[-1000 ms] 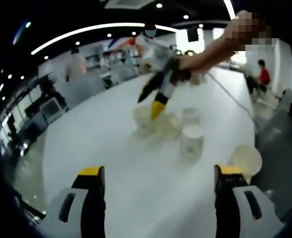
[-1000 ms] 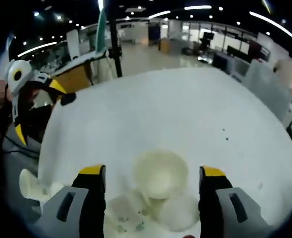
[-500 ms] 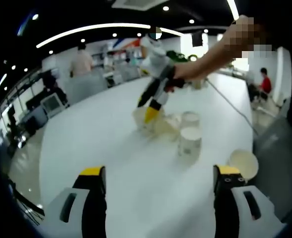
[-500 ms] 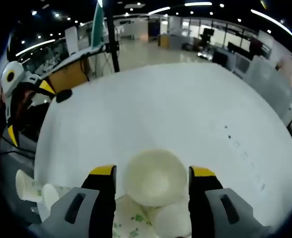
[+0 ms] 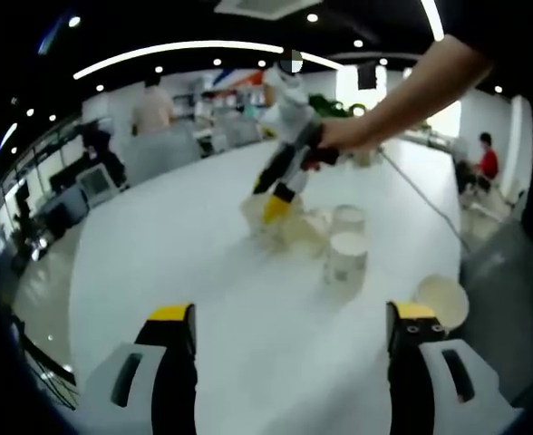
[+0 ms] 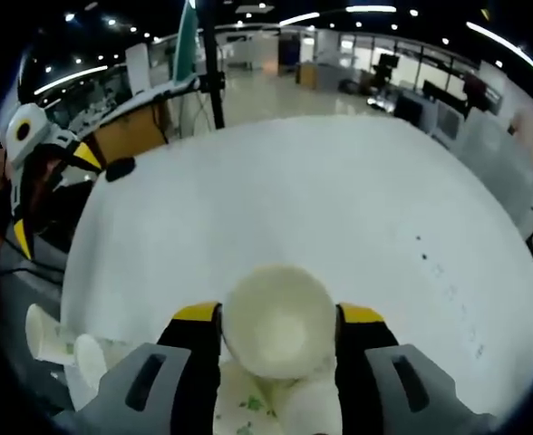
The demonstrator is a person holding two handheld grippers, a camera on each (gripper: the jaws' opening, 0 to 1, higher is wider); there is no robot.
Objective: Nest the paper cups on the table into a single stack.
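Observation:
White paper cups stand in a cluster on the white table (image 5: 185,245). In the left gripper view two upright cups (image 5: 345,256) stand right of the cluster, and another cup (image 5: 441,302) sits at the table's right edge. My left gripper (image 5: 290,313) hovers open over bare table, well short of them. My right gripper (image 5: 271,208), held by a person's hand (image 5: 339,136), reaches down into the cluster. In the right gripper view my right gripper (image 6: 278,314) is shut on a paper cup (image 6: 278,317), open mouth toward the camera, with green-printed cups (image 6: 248,403) lying under it.
Two more cups (image 6: 58,340) stand at the lower left of the right gripper view. A small black object (image 6: 120,169) lies near the far table edge, with a dark pole (image 6: 214,72) behind it. Chairs, desks and people surround the table. A cable (image 5: 421,186) runs along the table's right side.
The right gripper's jaws have come together onto the cup between them. The left gripper stayed open, its view shifting only slightly.

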